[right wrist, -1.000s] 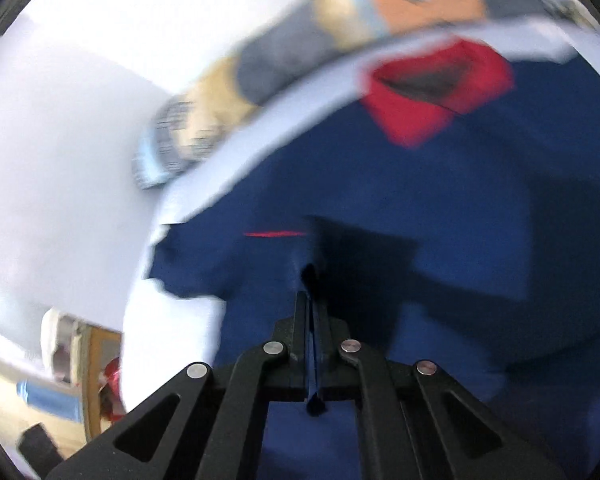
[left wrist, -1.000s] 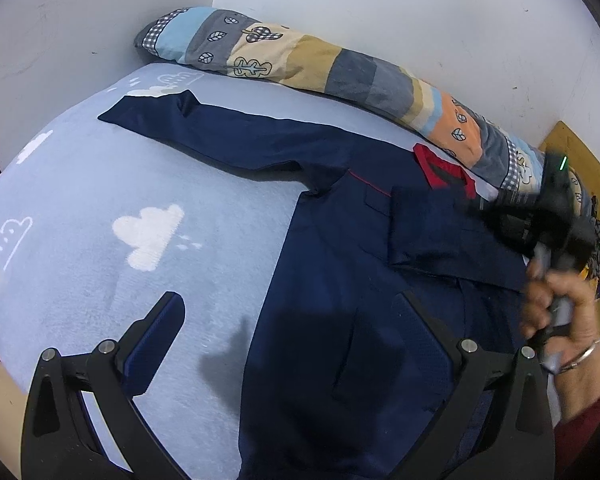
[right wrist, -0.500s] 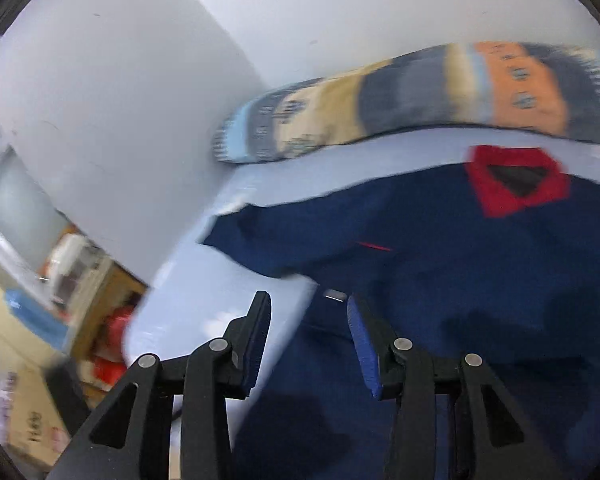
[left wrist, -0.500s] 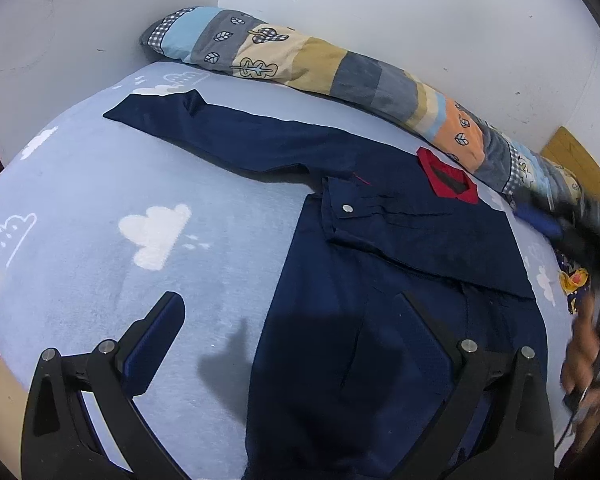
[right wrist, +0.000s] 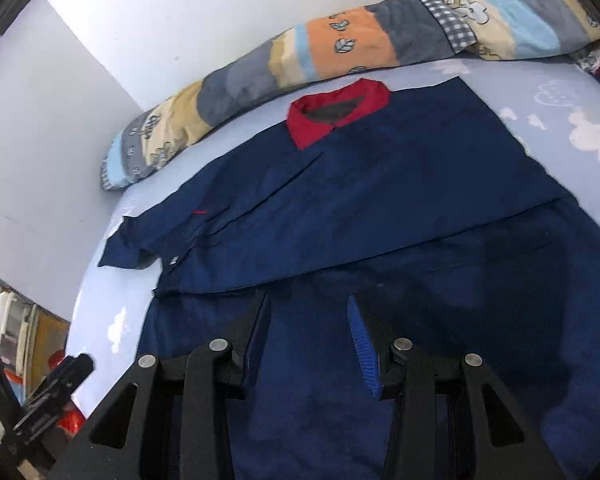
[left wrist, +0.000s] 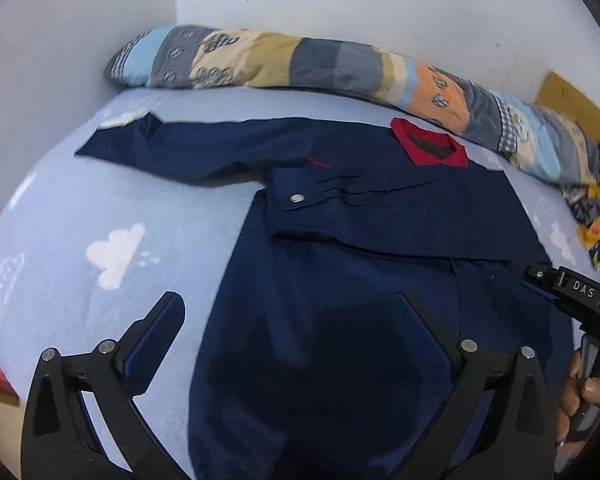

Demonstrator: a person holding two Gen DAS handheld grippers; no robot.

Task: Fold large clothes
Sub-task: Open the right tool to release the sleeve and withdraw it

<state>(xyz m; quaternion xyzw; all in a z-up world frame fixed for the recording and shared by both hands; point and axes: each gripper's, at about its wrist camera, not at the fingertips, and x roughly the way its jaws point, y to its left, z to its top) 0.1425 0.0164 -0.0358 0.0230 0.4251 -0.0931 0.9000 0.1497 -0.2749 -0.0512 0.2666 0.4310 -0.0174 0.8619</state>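
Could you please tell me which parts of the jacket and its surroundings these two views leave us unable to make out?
- Jacket hem: cut off by the bottom edge and gripper frames, both views.
- Bright items beyond the patchwork bolster: cropped at the left-wrist view's right rim, unidentifiable.
- Clutter beside the bed: blurred, right-wrist view.

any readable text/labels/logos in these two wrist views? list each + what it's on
"DAS" – white letters on the black body of the right gripper, at the right edge of the left wrist view.
Nothing else reads: the navy jacket, its snap button and red collar show no lettering. The patchwork pillow and cloud-print bedsheet carry only pictures.
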